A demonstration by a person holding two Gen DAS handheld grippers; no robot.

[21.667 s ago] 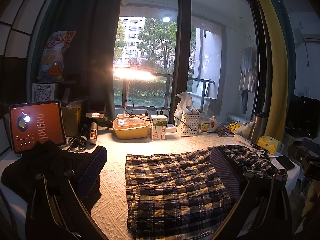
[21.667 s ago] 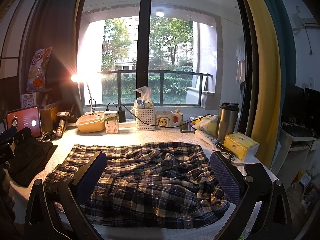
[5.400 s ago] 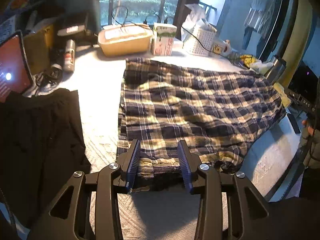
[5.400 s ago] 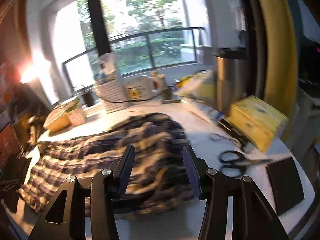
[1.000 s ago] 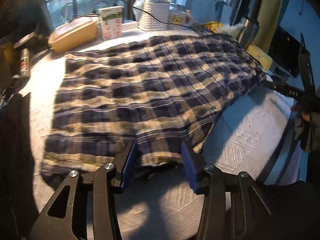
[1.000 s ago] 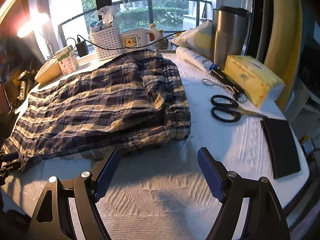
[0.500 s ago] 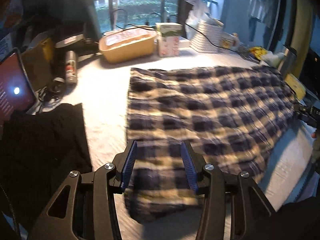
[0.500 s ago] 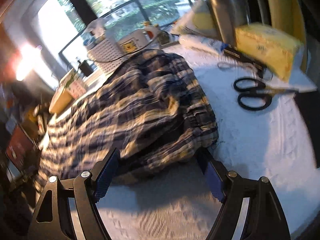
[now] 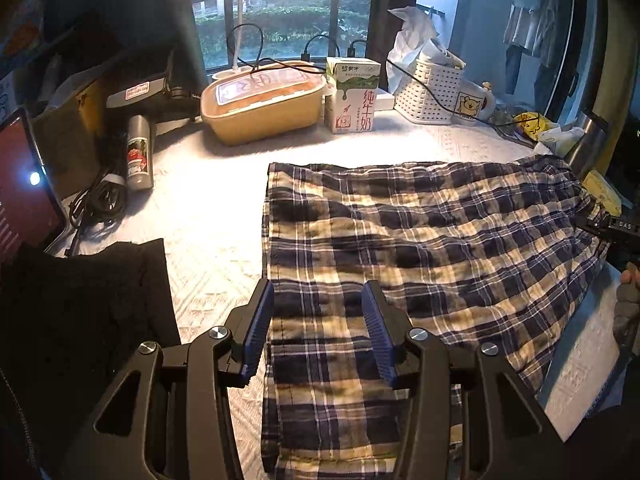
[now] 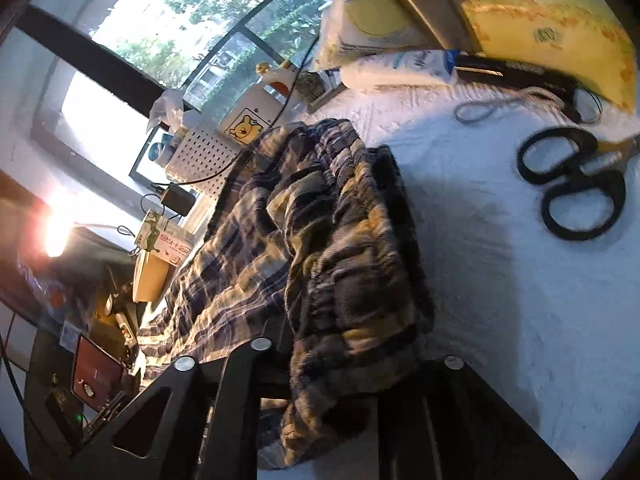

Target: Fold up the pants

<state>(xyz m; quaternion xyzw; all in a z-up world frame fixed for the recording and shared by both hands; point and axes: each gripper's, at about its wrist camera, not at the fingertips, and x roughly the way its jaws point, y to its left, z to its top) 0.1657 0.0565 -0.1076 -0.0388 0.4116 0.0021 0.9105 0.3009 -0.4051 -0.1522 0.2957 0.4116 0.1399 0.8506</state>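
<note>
The blue and cream plaid pants [image 9: 420, 248] lie spread across the white table cover, leg hems at the left. My left gripper [image 9: 318, 328] is open above the hem end, its blue pads either side of the cloth edge, not gripping it. In the right wrist view the waistband end of the pants [image 10: 344, 264] is bunched between the fingers of my right gripper [image 10: 340, 364]; the cloth hides the pads, so its closure is unclear. The right gripper's body also shows at the far right of the left wrist view [image 9: 620, 226].
Black garment [image 9: 80, 312] lies at left by a tablet [image 9: 20, 188]. Along the window: tan container [image 9: 264, 100], milk carton [image 9: 352, 96], white basket [image 9: 430, 92], mug [image 9: 474, 104]. Black scissors [image 10: 572, 192], a yellow tissue pack [image 10: 560, 28] and a tube [image 10: 400, 70] lie to the right.
The right gripper has tilted and moved in over the waistband, with cloth now between its fingers. The left gripper has settled over the leg hem, still open.
</note>
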